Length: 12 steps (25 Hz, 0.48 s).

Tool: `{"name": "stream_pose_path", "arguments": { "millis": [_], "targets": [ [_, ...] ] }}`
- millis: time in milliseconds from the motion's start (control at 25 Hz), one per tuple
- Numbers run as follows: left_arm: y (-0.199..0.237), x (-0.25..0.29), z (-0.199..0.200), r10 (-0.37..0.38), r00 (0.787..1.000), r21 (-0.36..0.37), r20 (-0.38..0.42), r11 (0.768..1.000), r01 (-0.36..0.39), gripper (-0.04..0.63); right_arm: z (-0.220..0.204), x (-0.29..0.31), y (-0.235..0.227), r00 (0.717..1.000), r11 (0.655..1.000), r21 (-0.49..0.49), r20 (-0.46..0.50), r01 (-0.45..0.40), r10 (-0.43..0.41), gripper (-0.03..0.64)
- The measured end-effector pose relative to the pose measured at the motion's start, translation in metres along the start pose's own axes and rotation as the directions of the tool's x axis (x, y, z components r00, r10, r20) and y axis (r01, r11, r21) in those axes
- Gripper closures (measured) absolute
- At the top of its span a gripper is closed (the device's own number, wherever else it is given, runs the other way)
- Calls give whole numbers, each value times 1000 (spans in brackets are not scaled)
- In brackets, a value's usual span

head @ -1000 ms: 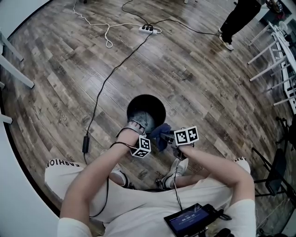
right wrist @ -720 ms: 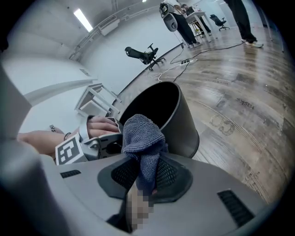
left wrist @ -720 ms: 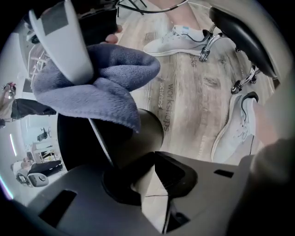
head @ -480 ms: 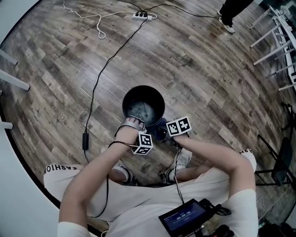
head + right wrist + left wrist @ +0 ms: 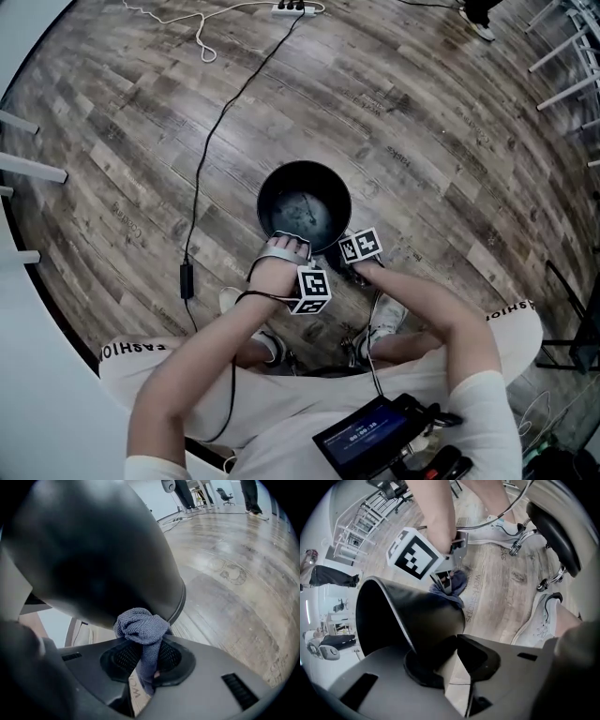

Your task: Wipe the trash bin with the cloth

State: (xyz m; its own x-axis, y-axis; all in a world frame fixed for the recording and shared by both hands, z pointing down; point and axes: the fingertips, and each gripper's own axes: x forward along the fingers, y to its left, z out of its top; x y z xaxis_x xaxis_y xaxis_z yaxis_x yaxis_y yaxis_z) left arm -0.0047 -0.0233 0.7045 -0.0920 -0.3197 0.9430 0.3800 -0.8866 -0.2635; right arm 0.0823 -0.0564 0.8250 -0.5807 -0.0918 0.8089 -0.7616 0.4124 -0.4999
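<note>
Clamps left claw on rim of bin, seemingly light, slick, easily tipped; pinches soft bunched cloth in right claw against bin's outer wall

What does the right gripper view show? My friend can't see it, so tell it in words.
The right gripper has its jaws shut on a bunched blue-grey cloth, held against the outside of a big black trash bin that fills the upper left. Shiny wooden floor stretches away on the right.
</note>
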Motion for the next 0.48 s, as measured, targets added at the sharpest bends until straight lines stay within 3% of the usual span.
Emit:
{"name": "stream_pose_path", "arguments": {
  "millis": [160, 320, 480],
  "targets": [
    [2, 0, 9, -16, 1000, -33, 27, 999, 17, 505, -10, 21, -17, 999, 997, 69, 13, 32, -33, 540],
    [-2, -3, 22, -47, 989, -112, 140, 992, 63, 512, -12, 16, -17, 999, 990, 135, -16, 42, -40, 540],
    [-2, -8, 22, -52, 984, -81, 168, 994, 66, 483, 0, -17, -9, 998, 990, 125, -29, 59, -55, 540]
  ]
}}
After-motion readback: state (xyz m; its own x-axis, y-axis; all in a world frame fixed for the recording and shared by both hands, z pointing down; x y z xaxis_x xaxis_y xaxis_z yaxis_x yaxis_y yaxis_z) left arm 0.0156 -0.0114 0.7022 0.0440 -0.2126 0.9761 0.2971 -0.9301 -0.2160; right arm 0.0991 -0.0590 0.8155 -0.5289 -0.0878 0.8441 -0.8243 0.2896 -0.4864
